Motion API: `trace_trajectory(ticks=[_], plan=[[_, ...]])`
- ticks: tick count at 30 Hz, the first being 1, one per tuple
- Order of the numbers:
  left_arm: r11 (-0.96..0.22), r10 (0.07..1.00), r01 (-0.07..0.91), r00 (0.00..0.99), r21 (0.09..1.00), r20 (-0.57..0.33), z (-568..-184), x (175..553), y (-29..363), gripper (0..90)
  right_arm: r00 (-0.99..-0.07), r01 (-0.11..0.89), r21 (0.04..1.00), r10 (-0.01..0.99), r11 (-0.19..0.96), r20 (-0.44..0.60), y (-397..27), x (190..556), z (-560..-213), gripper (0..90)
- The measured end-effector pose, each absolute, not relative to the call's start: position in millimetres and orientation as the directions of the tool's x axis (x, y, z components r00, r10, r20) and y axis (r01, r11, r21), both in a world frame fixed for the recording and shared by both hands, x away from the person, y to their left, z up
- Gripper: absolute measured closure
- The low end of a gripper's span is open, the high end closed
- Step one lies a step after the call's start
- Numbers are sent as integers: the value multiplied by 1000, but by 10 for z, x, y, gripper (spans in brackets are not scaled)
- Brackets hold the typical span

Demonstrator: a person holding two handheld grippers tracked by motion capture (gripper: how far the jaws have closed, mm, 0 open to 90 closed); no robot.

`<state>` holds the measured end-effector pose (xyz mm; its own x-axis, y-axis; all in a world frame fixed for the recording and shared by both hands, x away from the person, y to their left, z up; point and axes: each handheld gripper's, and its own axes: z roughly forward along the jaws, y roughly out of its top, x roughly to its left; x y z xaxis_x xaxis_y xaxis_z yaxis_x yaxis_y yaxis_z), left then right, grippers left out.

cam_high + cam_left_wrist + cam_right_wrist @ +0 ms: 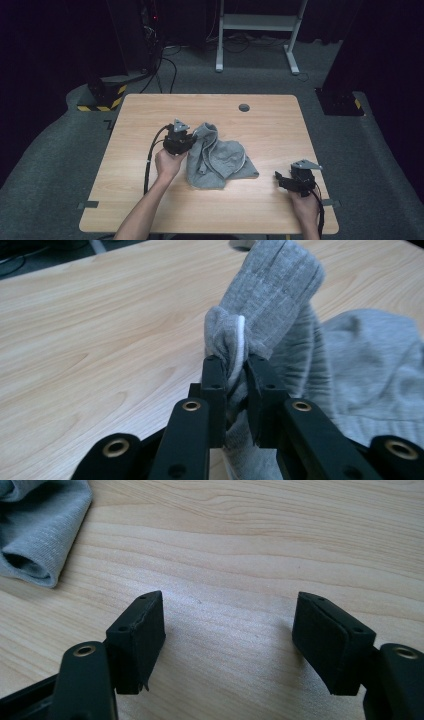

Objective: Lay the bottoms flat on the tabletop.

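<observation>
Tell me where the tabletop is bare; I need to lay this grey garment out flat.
Bare wood spans the far strip by the round grommet hole, the left side beyond the left gripper, and the near edge between the forearms. The grey garment crowds the middle; the open right gripper occupies the near-right corner.

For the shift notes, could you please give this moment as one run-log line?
left gripper: shut on grey garment, a bunched fold with white cord pinched | right gripper: open, holding nothing, over bare table | garment: crumpled mid-table
</observation>
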<state>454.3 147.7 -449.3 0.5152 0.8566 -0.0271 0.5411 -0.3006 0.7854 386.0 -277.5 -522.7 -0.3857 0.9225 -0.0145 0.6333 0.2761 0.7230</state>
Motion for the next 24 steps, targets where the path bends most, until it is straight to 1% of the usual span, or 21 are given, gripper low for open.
trace_trajectory(ticks=[5,10,15,20,24], plan=[[-279,875,569,483,773,-39,-4557,4589,1580,797,-385,633,723,923,275,-14,-2773,3860,-5227,287],[-279,891,601,454,749,-33,-4658,4638,1669,795,-385,634,723,923,275,-13,-2773,3859,-5227,287],[-256,905,639,423,725,-54,-4795,4679,1744,792,-385,633,723,923,275,-14,-2773,3859,-5227,287],[-256,913,661,406,705,-49,-4888,4701,1786,789,-385,633,723,923,275,-13,-2773,3859,-5227,287],[-250,913,663,404,706,-56,-4915,4708,1797,787,-385,634,723,923,275,-13,-2773,3859,-5227,287]])
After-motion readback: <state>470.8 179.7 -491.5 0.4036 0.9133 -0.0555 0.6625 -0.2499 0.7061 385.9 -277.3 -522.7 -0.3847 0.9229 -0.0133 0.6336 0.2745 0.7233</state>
